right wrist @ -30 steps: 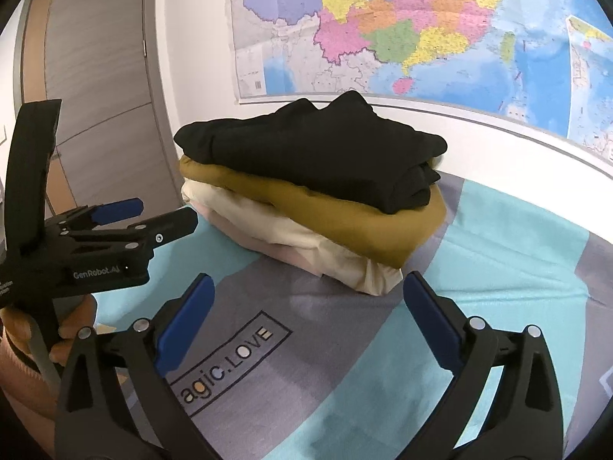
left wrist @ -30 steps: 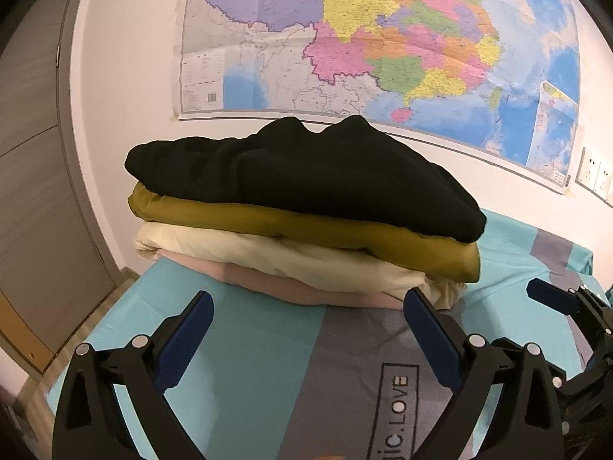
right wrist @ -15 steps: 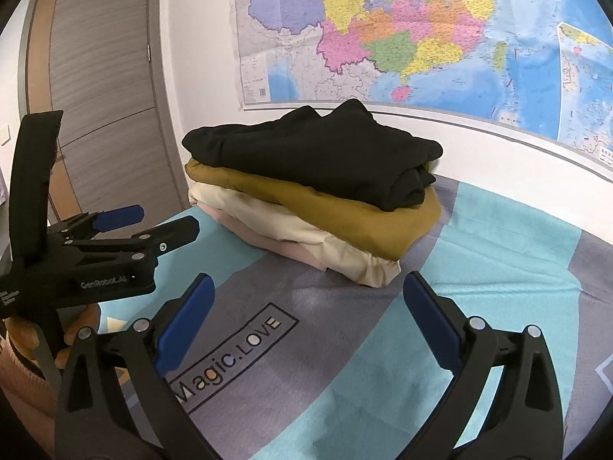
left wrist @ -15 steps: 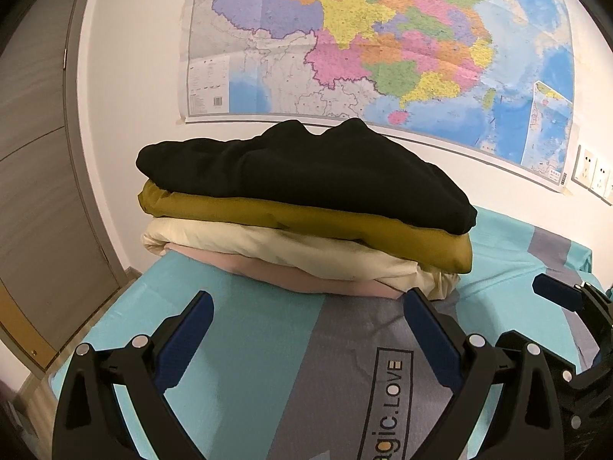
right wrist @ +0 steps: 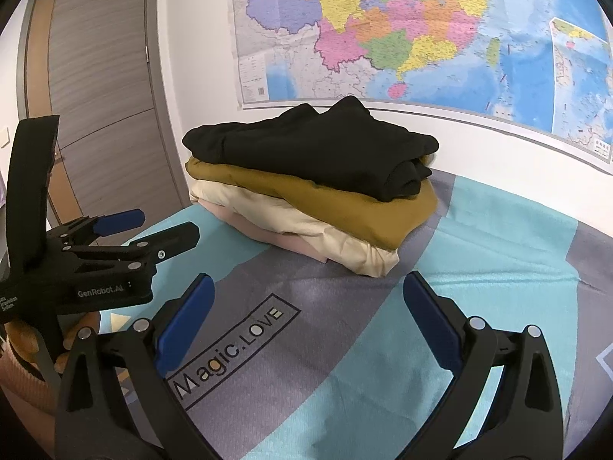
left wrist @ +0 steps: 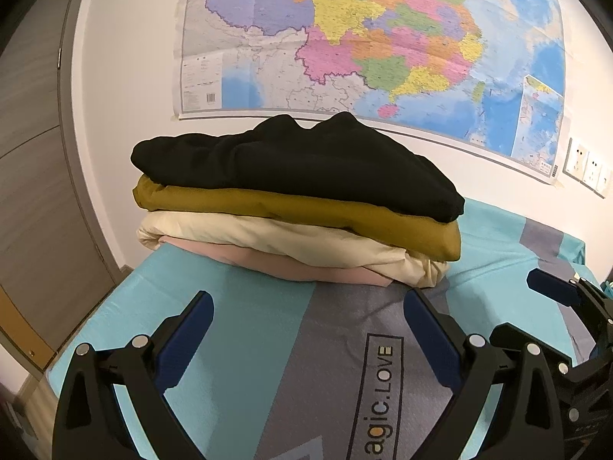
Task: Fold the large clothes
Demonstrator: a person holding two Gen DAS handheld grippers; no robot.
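A stack of folded clothes (left wrist: 291,214) (right wrist: 306,191) rests at the far end of the bed against the wall. A black garment (left wrist: 299,161) (right wrist: 314,149) lies on top, with a mustard one (left wrist: 306,211) (right wrist: 337,207), a cream one (left wrist: 268,235) (right wrist: 306,230) and a pink one (left wrist: 306,268) beneath. My left gripper (left wrist: 306,303) hovers open over the bedsheet, short of the stack, with nothing in it. My right gripper (right wrist: 306,287) is open and empty too, nearer the stack's right corner. The left gripper (right wrist: 149,226) also shows at the left of the right wrist view.
A teal and grey bedsheet (right wrist: 345,345) with "Magic.LOVE" printed on it covers the bed. A large wall map (left wrist: 364,38) hangs behind the stack. A grey wooden door (right wrist: 103,96) stands at the left. Wall sockets (left wrist: 586,165) sit at the right.
Both grippers have drawn back and risen a little from the stack, which now looks smaller and farther. The clothes have not moved. Both stay open.
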